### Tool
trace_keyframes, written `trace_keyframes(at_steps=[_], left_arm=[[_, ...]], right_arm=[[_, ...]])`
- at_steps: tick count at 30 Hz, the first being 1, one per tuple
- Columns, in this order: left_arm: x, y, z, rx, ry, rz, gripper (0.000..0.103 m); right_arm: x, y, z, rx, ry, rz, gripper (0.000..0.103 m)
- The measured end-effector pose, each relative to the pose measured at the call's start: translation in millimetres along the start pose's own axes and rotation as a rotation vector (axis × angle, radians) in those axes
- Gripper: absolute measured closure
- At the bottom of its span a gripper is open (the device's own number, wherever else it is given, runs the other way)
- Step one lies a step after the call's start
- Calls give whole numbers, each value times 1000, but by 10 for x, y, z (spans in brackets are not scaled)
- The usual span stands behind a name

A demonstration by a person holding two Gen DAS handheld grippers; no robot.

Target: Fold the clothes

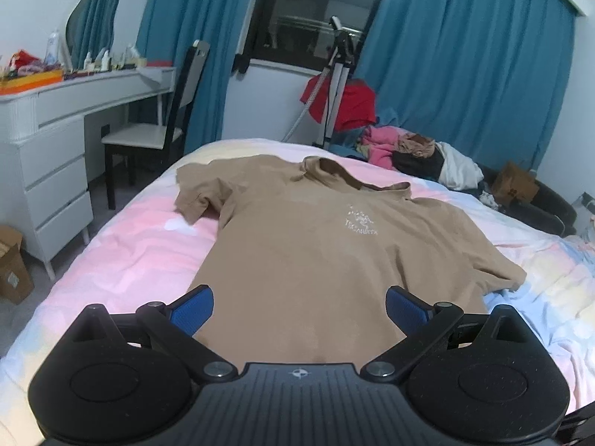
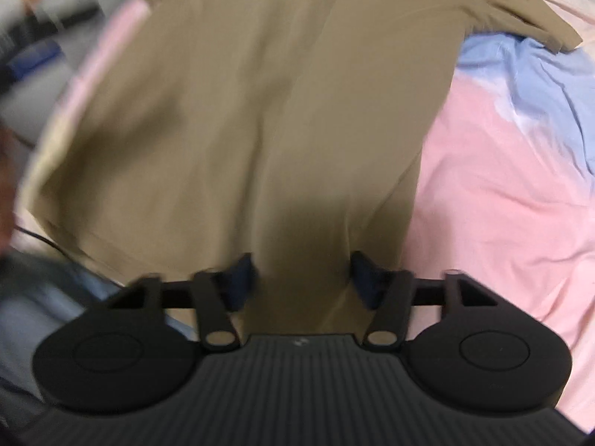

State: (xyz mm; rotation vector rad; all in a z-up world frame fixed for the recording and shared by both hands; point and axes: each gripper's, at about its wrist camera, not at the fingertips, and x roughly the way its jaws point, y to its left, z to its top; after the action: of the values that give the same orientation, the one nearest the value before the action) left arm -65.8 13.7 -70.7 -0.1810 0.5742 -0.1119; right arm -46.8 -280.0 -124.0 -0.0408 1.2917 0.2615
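Observation:
A tan T-shirt (image 1: 297, 245) with a small white chest logo lies flat, front up, on the pastel bedspread (image 1: 122, 252), collar at the far end. My left gripper (image 1: 299, 297) is open and empty, its blue pads above the shirt's near hem. In the right wrist view, which is blurred, the same shirt (image 2: 260, 119) fills the frame. My right gripper (image 2: 303, 267) is open, its fingers spread over the shirt's lower right part near the side edge. One sleeve (image 2: 535, 22) points to the upper right.
A pile of clothes (image 1: 420, 154) lies at the far right of the bed. A tripod (image 1: 336, 74) with a red garment stands behind it. A white dresser (image 1: 48, 141) and a chair (image 1: 160, 126) stand to the left. A cardboard box (image 1: 11, 271) sits on the floor.

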Motion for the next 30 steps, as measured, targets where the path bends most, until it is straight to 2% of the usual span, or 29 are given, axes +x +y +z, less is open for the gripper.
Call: trace_keyframes(at_steps=[2, 6, 8, 13, 16, 17, 18, 19, 20, 21, 25, 30], left_arm=[[-35, 20, -4, -6, 8, -10, 3], [-128, 6, 9, 16, -14, -16, 3], [-123, 0, 12, 24, -15, -10, 3], [-61, 32, 11, 26, 8, -3, 3], [-48, 65, -1, 20, 19, 0, 3], [-49, 70, 0, 17, 23, 0, 3], [-41, 84, 5, 7, 26, -5, 3], [-32, 97, 11, -3, 30, -10, 2], [-24, 110, 16, -13, 33, -14, 2], [-15, 124, 21, -23, 36, -19, 2], [19, 177, 42, -64, 50, -38, 2], [181, 335, 63, -150, 91, -46, 2]], right_arm=[[35, 1, 16, -26, 33, -51, 92], [-129, -128, 59, -73, 55, -113, 96], [-233, -225, 63, -85, 71, -142, 95], [-313, -385, 4, -40, 96, -139, 95], [-359, -385, 14, -11, 88, -134, 90], [-380, -384, 26, 5, 83, -130, 87], [-401, -384, 37, 21, 79, -127, 75], [-430, -410, 92, 31, 53, -118, 67], [-460, -439, 153, 39, 24, -109, 50], [-527, -463, 186, 58, -9, -90, 38], [-745, -468, 364, 165, -162, -21, 37], [-774, -370, 682, 303, -455, 99, 37]])
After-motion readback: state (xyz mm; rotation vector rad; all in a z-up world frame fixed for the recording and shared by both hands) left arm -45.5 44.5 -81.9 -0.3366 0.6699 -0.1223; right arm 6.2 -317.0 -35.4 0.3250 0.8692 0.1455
